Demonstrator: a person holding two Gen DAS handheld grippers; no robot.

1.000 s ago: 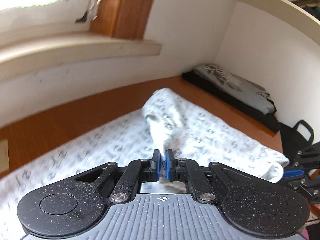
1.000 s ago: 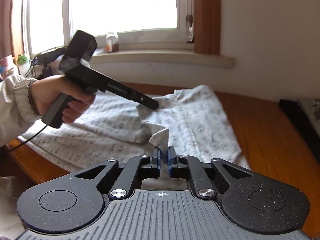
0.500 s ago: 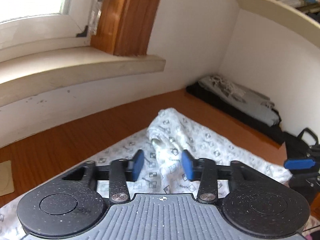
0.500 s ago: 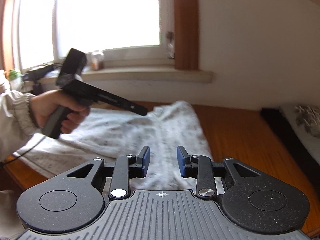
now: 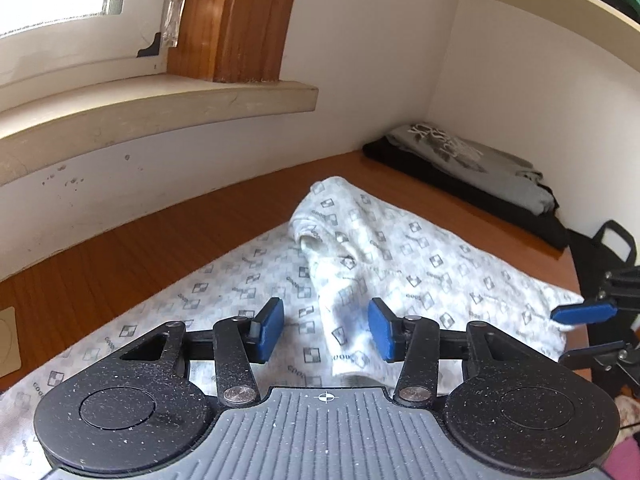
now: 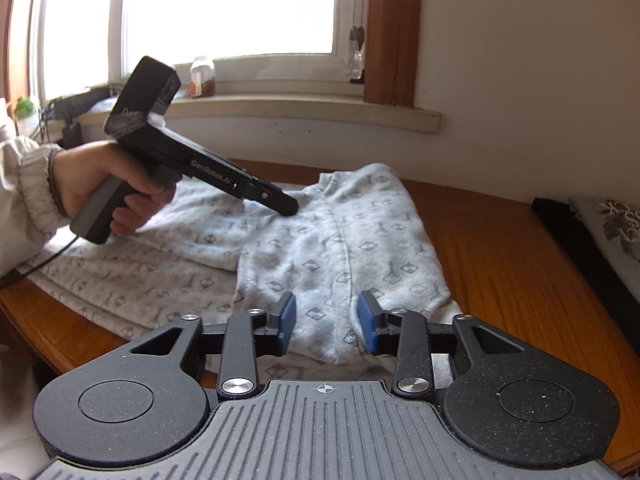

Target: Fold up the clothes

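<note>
While both pairs of blue pads stand apart, nothing is pinched in either tool. Left gripper (image 5: 326, 330): jaws spread wide, hovering low over the patterned garment (image 5: 360, 264); a raised fold of cloth sits between and just beyond the pads, whether it touches them cannot be told. Right gripper (image 6: 326, 322): jaws likewise spread, no cloth caught, positioned above the near hem of the same garment (image 6: 328, 248).

Garment: pale grey-white fleece with small square and diamond prints, lying on the wooden table (image 6: 492, 248). In the right wrist view it is partly folded, one section laid over another, a centre seam running toward the camera. A bunched corner points toward the wall under the window sill (image 5: 160, 108).

Cross-views: the right gripper's blue fingertip (image 5: 584, 314) enters the left wrist view at the right edge, beside the garment's edge. In the right wrist view the left hand (image 6: 108, 188) grips the left tool's handle, its black nose reaching down to the cloth near the far fold; contact cannot be confirmed.

Surroundings: a stack of folded clothes (image 5: 472, 168), grey on black, rests against the wall in the table's far corner, well apart from the garment. A small jar (image 6: 202, 76) stands on the sill.
</note>
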